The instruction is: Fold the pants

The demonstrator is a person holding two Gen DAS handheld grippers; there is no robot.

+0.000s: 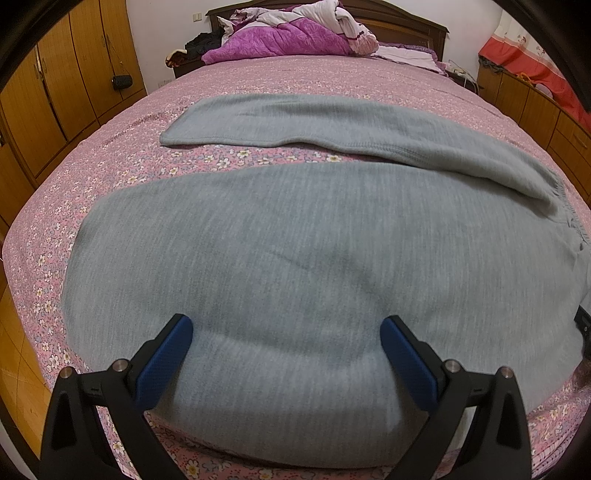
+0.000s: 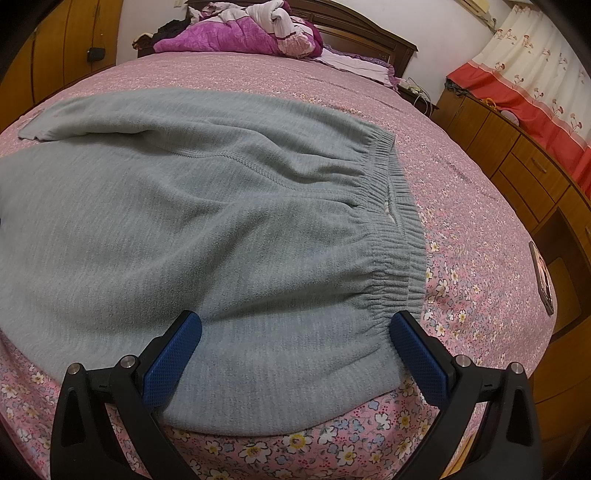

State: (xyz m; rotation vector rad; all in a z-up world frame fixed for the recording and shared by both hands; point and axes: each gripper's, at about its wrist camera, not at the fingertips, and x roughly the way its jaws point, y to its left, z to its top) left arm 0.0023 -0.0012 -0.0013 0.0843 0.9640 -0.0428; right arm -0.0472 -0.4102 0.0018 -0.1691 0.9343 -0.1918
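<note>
I had the grey fleece pants (image 1: 314, 236) spread flat on the wide bed (image 1: 110, 173) with its pink floral sheet. From my left wrist camera, the near leg filled most of the view, and the far leg (image 1: 280, 118) ran across the bed beyond it, a strip of flowered sheet showing between the two. My left tongs (image 1: 286, 326) stood wide apart, the blue textured pads (image 1: 166, 358) straddling the near edge of that leg, gripping nothing.

From my right wrist camera, the gathered elastic waistband (image 2: 391, 229) lay toward the right side of the bed, with the seam of the crotch running leftward from it. My right tongs (image 2: 295, 325) were likewise spread open, one pad on each side of the near corner of the garment just below the waistband, nothing pinched between them.

A crumpled magenta and white quilt (image 1: 295, 33) sat heaped at the dark wooden headboard (image 1: 413, 22). Orange-brown wooden cabinets (image 2: 524, 166) lined the right wall under a red and cream curtain (image 2: 524, 74).
</note>
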